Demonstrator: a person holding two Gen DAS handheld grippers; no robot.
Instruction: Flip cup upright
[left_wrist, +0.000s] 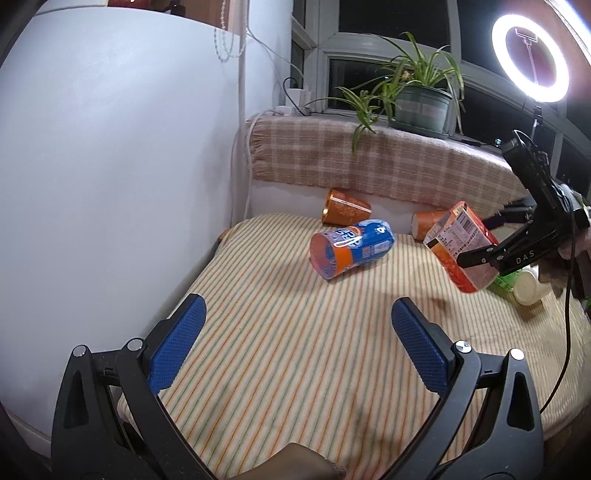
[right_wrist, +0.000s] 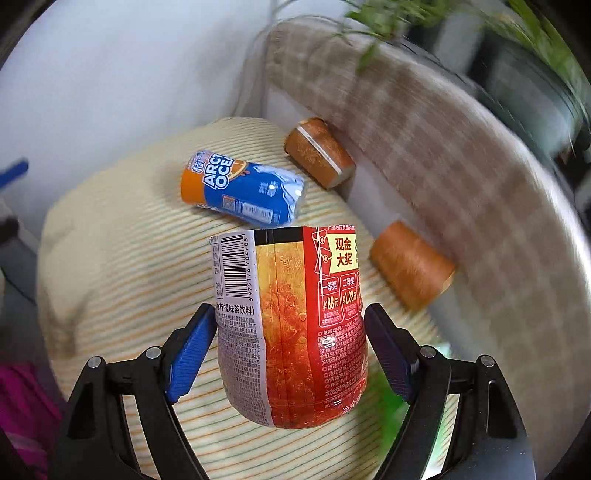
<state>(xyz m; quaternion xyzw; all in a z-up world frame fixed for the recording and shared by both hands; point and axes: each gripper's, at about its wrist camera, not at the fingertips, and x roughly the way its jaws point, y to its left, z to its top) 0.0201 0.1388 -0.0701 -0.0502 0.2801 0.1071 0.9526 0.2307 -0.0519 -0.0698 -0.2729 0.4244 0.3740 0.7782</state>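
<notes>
My right gripper (right_wrist: 290, 325) is shut on a red-orange labelled cup (right_wrist: 291, 325) with a barcode and holds it tilted above the striped cloth. The same cup (left_wrist: 460, 247) shows in the left wrist view at the right, held in the air by the right gripper (left_wrist: 476, 258). A blue and orange cup (left_wrist: 351, 247) lies on its side in the middle of the cloth; it also shows in the right wrist view (right_wrist: 243, 192). My left gripper (left_wrist: 299, 332) is open and empty, near the front of the cloth.
Two orange cups (left_wrist: 345, 212) (left_wrist: 430, 223) lie on their sides by the plaid-covered ledge (left_wrist: 388, 162). A potted plant (left_wrist: 421, 99) and a ring light (left_wrist: 530, 57) stand behind. A white wall (left_wrist: 110, 147) is at the left. A white-capped green bottle (left_wrist: 524, 286) lies at the right.
</notes>
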